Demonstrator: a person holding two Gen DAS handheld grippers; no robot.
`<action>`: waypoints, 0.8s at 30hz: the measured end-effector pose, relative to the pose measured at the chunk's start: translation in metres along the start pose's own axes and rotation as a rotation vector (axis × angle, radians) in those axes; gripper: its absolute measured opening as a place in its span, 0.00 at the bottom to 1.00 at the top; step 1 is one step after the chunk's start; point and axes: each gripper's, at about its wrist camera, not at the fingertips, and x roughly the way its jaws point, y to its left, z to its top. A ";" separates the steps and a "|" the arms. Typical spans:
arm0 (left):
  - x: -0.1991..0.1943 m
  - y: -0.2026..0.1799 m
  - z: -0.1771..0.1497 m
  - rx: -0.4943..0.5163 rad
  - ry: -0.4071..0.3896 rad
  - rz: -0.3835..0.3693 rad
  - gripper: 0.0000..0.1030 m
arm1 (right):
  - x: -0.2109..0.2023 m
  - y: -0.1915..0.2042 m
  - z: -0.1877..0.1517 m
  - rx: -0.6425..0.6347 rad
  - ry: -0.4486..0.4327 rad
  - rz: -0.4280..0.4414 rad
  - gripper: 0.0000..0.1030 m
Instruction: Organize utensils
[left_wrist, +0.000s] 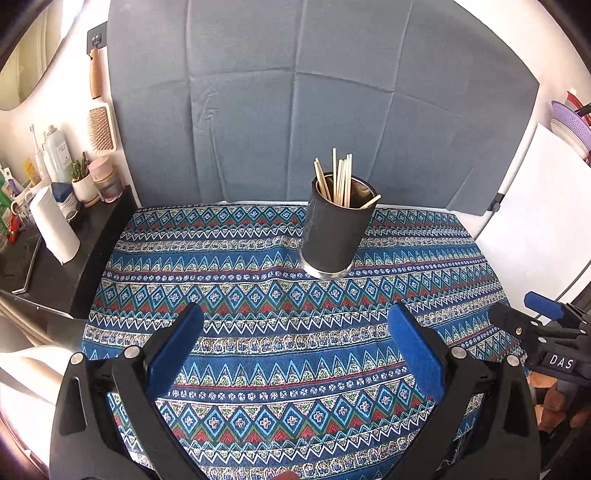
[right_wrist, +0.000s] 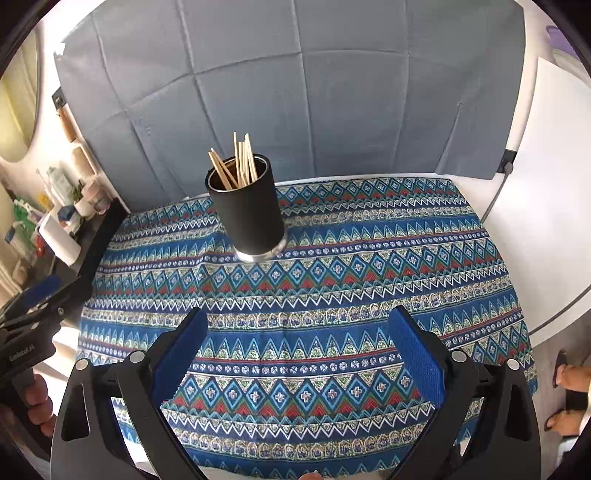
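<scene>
A black cylindrical holder (left_wrist: 334, 230) stands upright on the patterned blue tablecloth (left_wrist: 258, 295), towards the back. Several wooden chopsticks (left_wrist: 338, 181) stand in it, and one leans over the right rim. The holder (right_wrist: 249, 214) and chopsticks (right_wrist: 236, 162) also show in the right wrist view, left of centre. My left gripper (left_wrist: 295, 325) is open and empty, hovering over the cloth in front of the holder. My right gripper (right_wrist: 297, 326) is open and empty, in front and to the right of the holder. Each gripper shows at the edge of the other's view.
A grey padded backdrop (left_wrist: 295, 110) rises behind the table. A white board (left_wrist: 535, 206) stands at the right. A black shelf (left_wrist: 55, 258) at the left holds a paper roll (left_wrist: 53, 225), bottles and cups. The person's sandalled feet (right_wrist: 569, 391) show at the lower right.
</scene>
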 end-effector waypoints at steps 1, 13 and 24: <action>-0.002 0.001 -0.002 -0.010 0.008 0.000 0.95 | -0.002 0.002 -0.002 0.004 0.006 -0.005 0.91; -0.015 0.002 -0.010 -0.052 0.041 0.047 0.94 | -0.016 0.017 -0.006 -0.023 0.004 -0.037 0.91; -0.011 -0.003 -0.011 -0.050 0.070 0.044 0.94 | -0.012 0.015 -0.005 -0.023 0.033 -0.031 0.91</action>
